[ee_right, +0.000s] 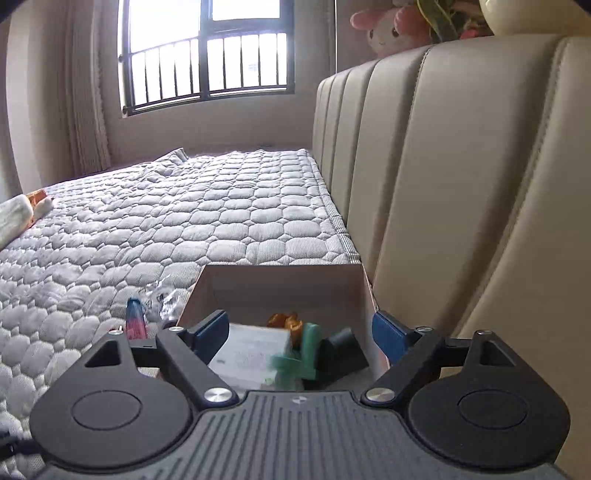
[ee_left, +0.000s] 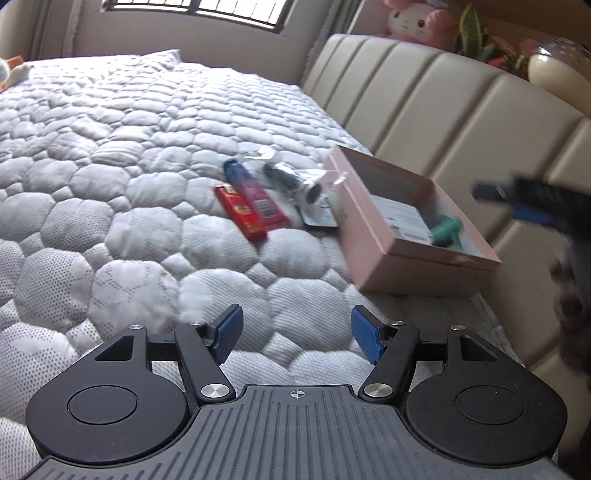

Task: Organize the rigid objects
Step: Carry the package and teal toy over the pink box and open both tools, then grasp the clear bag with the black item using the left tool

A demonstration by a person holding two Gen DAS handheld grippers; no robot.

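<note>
A pink open box (ee_left: 373, 236) sits on the quilted bed beside the headboard; inside lie a white card, a green piece (ee_left: 445, 230) and a dark item. Left of it lie a red box (ee_left: 240, 214), a blue-and-red tube (ee_left: 255, 194) and a black cylinder in clear wrap (ee_left: 291, 181). My left gripper (ee_left: 297, 338) is open and empty, low over the mattress, short of these things. My right gripper (ee_right: 301, 334) is open and empty above the box (ee_right: 280, 284), over the green piece (ee_right: 308, 350) and white card (ee_right: 251, 354). It shows blurred in the left wrist view (ee_left: 517, 199).
The padded beige headboard (ee_left: 443, 107) runs along the right. A pink plush toy (ee_left: 417, 20) and a lamp sit on top of it. A soft toy (ee_right: 22, 214) lies at the bed's far left. A barred window (ee_right: 207, 55) is behind.
</note>
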